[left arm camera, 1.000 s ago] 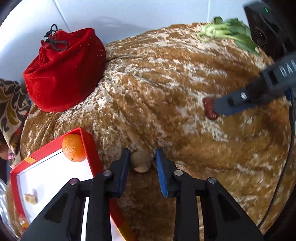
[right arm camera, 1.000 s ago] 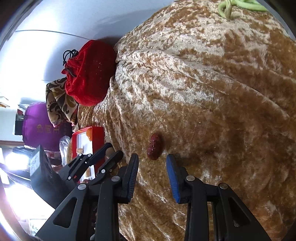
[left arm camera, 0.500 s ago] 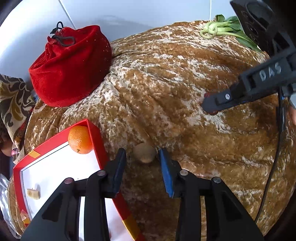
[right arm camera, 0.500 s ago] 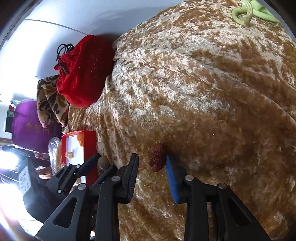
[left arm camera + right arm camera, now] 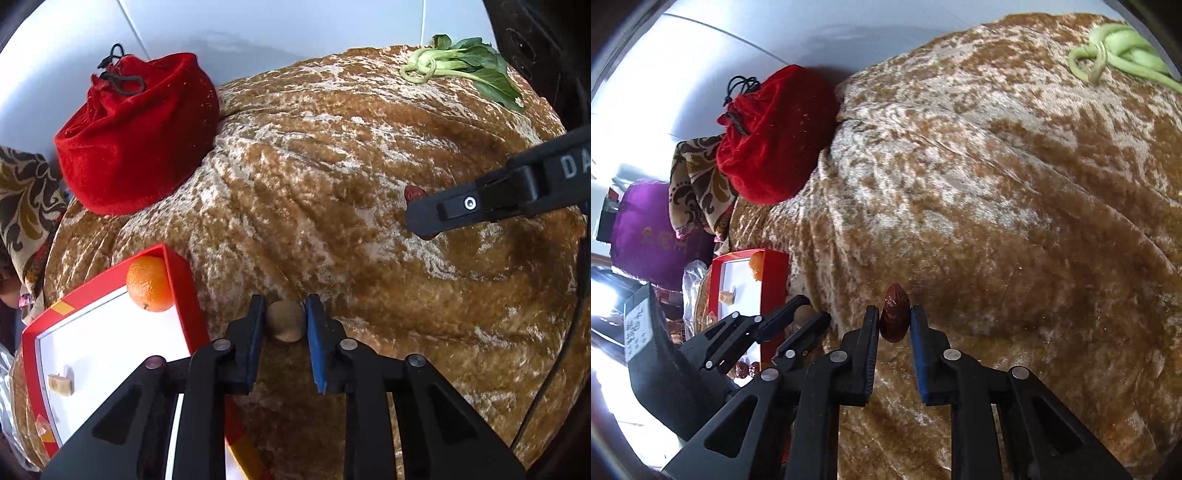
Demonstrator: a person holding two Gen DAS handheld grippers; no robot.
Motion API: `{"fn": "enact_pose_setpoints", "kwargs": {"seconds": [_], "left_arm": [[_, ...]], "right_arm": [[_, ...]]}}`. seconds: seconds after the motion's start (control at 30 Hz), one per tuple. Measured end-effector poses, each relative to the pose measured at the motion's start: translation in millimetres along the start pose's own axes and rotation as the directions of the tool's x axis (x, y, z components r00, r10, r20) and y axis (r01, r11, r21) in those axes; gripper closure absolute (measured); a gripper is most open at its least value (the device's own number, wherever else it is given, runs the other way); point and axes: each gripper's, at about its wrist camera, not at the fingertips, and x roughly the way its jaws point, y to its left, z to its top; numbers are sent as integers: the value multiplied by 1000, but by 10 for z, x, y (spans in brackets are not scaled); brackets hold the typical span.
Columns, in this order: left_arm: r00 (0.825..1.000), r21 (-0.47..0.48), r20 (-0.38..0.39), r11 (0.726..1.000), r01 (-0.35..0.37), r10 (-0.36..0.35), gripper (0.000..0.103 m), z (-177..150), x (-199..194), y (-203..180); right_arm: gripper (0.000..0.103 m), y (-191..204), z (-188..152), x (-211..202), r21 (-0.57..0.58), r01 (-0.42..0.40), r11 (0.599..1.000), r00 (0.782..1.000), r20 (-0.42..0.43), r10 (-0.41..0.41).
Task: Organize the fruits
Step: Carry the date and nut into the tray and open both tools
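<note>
Left tool (image 5: 285, 320) clenched on a small tan round fruit (image 5: 286, 320) just beside the red tray's (image 5: 183, 284) rim; an orange (image 5: 149, 283) sits in the tray's corner. Right tool (image 5: 894, 320) clenched on a red date (image 5: 894, 317) above open brown velvet cloth (image 5: 332, 184). The right tool's side reads "DA", cut off at the frame edge.

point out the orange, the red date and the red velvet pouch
orange (image 5: 149, 283), left wrist view, middle of its peel.
red date (image 5: 894, 322), right wrist view, middle of its wrinkled skin.
red velvet pouch (image 5: 140, 136), left wrist view, front of the cloth body.
</note>
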Motion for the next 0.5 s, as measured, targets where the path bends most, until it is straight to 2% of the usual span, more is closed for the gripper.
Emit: {"fn": "enact_pose_setpoints", "kwargs": {"seconds": [0.23, 0.37, 0.5], "left_arm": [[998, -37, 54, 998, -40, 42, 83, -118, -294, 39], [990, -110, 102, 990, -90, 102, 83, -290, -621, 102], [973, -238, 148, 961, -138, 177, 83, -577, -1016, 278]], "right_arm": [[86, 244, -69, -27, -74, -22, 997, 1000, 11, 23], [86, 480, -135, 7, -131, -45, 990, 999, 11, 47], [86, 776, -267, 66, -208, -79, 975, 997, -3, 80]]}}
